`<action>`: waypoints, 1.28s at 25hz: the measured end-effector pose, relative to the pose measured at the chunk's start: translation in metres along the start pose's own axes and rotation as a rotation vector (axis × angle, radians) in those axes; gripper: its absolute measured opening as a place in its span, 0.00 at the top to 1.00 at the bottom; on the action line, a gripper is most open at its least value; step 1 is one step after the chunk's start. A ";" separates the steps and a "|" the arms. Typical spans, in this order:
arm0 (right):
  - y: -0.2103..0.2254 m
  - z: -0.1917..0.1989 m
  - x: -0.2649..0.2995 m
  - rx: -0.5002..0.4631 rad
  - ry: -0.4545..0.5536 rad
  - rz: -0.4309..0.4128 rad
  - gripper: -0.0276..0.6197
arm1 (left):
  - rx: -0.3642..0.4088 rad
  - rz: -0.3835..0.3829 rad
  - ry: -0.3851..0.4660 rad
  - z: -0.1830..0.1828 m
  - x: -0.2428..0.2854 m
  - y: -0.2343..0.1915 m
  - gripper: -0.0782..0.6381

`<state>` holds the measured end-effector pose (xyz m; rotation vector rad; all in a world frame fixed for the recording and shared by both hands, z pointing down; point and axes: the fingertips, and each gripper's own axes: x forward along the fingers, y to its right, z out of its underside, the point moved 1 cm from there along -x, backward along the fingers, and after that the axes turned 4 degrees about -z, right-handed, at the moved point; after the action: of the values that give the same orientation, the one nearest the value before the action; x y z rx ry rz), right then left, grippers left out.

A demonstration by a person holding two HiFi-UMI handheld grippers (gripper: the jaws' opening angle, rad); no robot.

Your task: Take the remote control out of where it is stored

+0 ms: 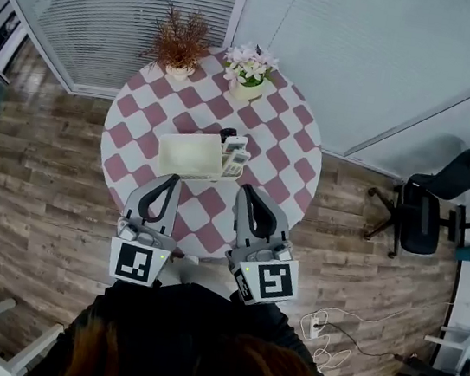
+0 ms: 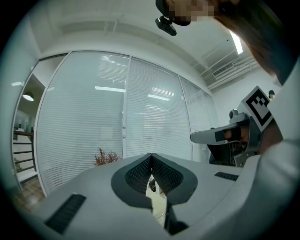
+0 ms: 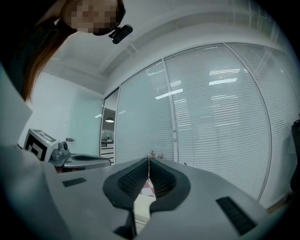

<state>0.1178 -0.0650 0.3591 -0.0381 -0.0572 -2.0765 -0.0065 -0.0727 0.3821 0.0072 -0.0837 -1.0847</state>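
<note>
A cream box [image 1: 189,155] lies in the middle of a round table [image 1: 291,134] with a red and white chequered cloth. Against the box's right side sit white remote controls [image 1: 235,160], with a small dark item behind them. Whether they stand in a holder I cannot tell. My left gripper [image 1: 172,180] hovers over the table's near edge, just short of the box, its jaws meeting at the tips [image 2: 151,157]. My right gripper [image 1: 244,189] is beside it, a little short of the remotes, jaws together [image 3: 148,160] with nothing between them.
A dried brown plant [image 1: 180,41] and a pot of pale flowers [image 1: 250,69] stand at the table's far edge, in front of glass walls with blinds. A black office chair [image 1: 423,215] is to the right. Cables [image 1: 327,332] lie on the wooden floor.
</note>
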 end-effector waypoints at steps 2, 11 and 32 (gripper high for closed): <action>-0.001 -0.001 0.000 -0.005 0.001 -0.001 0.93 | -0.004 -0.002 -0.001 0.000 0.000 -0.002 0.88; -0.008 -0.004 0.006 0.017 -0.007 0.042 0.93 | -0.014 0.046 -0.008 -0.002 0.007 -0.013 0.88; -0.012 0.002 0.028 0.031 -0.074 0.087 0.93 | -0.018 0.081 -0.009 -0.002 -0.004 -0.029 0.88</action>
<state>0.0932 -0.0838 0.3617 -0.0967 -0.1301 -1.9870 -0.0332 -0.0829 0.3784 -0.0170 -0.0814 -1.0048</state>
